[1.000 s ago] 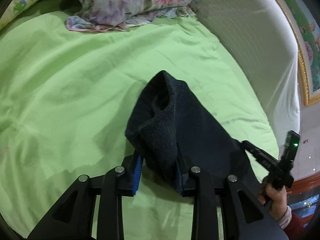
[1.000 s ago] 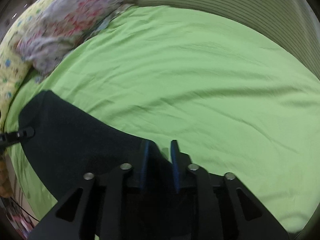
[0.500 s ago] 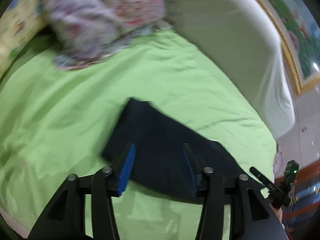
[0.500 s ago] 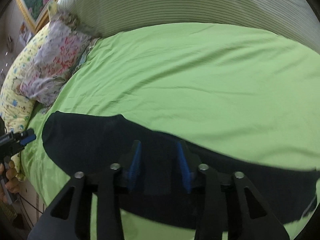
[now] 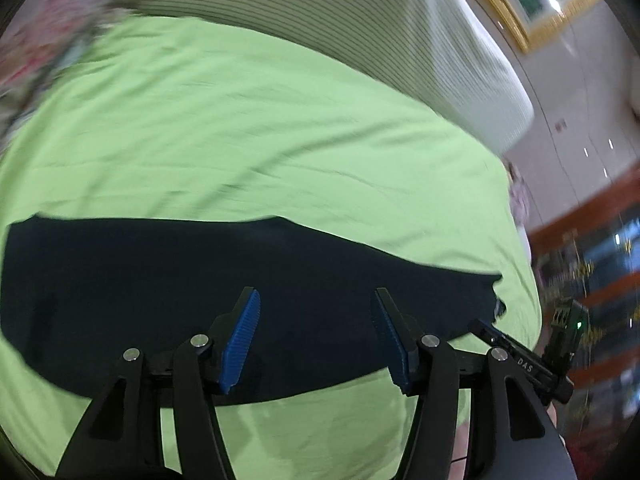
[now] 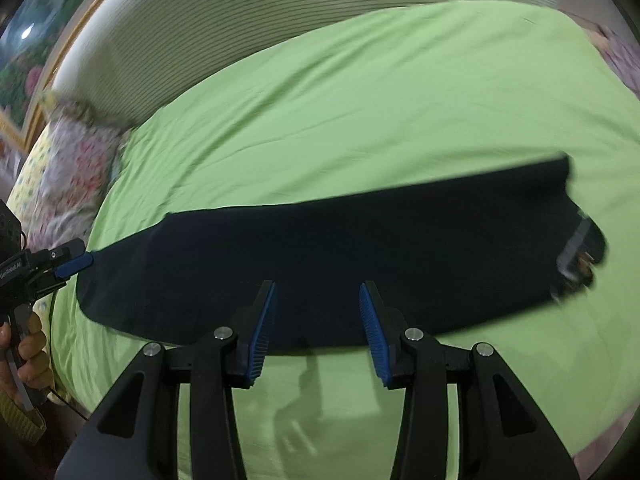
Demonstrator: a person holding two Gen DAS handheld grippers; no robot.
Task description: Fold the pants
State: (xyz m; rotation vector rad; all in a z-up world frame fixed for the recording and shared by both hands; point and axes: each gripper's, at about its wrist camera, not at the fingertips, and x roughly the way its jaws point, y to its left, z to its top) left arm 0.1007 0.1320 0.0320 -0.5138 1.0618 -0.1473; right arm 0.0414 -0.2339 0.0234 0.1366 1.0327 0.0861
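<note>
Dark navy pants (image 5: 200,280) lie flat as one long folded strip across the green bed sheet (image 5: 260,140). My left gripper (image 5: 316,300) hovers above the strip's near edge; its jaws are opening, and the blue pads stand apart and press on nothing. In the right wrist view the same pants (image 6: 360,248) stretch left to right, with the waist end and its label (image 6: 576,252) at the right. My right gripper (image 6: 318,286) is open above the near edge, with only cloth below the gap. The left gripper (image 6: 70,268) shows by the strip's left end.
A white striped headboard cushion (image 6: 240,20) runs along the far side of the bed. A floral pillow (image 6: 68,160) lies at the left corner. A gold-framed picture (image 5: 500,12) hangs on the wall. The bed's near edge is just below both grippers.
Both grippers were shut on bunched pants a second ago. They have let go, opened and drawn back upward, rolling as they went. The pants now lie spread flat.
</note>
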